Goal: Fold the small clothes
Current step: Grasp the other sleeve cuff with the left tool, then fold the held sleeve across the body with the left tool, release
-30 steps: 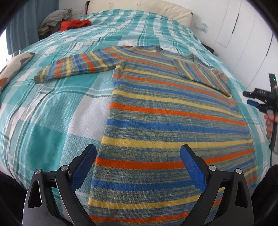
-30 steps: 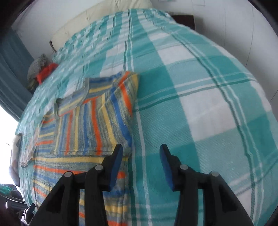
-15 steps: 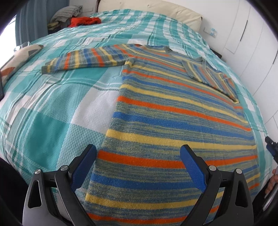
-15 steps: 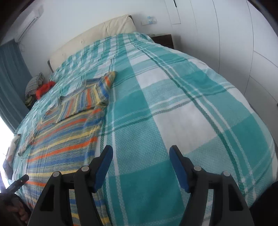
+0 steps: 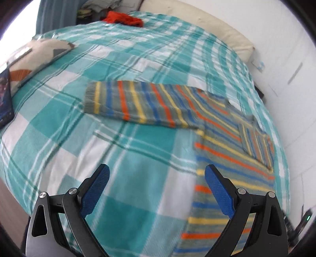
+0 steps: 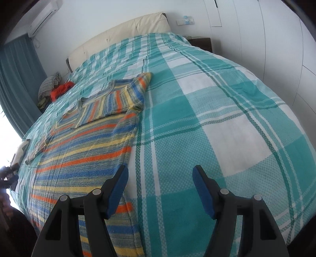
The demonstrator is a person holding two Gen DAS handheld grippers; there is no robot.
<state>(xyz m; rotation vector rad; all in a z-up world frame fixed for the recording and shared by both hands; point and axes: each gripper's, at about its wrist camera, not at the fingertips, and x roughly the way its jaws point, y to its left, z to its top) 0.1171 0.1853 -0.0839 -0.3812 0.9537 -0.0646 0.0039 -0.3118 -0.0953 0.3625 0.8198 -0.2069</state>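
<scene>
- Bedroom setting: bed [image 6: 227, 128] with teal plaid cover, white wardrobe wall beyond.
- Sweater [image 6: 85, 150]: striped, flat on the cover. Right sleeve [image 6: 112, 102] is folded across the chest. Left sleeve [image 5: 138, 104] lies straight out, unfolded.
- Right claw [image 6: 160, 189]: spread, nothing between the pads. One second ago the jaws stood narrower, close by the folded sleeve; now they are wider, with the sweater's side edge just left of the left pad and bare cover ahead.
- Left claw [image 5: 157, 189]: spread, empty. It was centred over the sweater body; now it is over bare cover, with the body to its right and the left sleeve ahead.
- Judgement: right-sleeve fold complete and released; left sleeve is the likely next fold.
- Clothes pile [image 5: 126, 17]: far ahead, near the headboard.
</scene>
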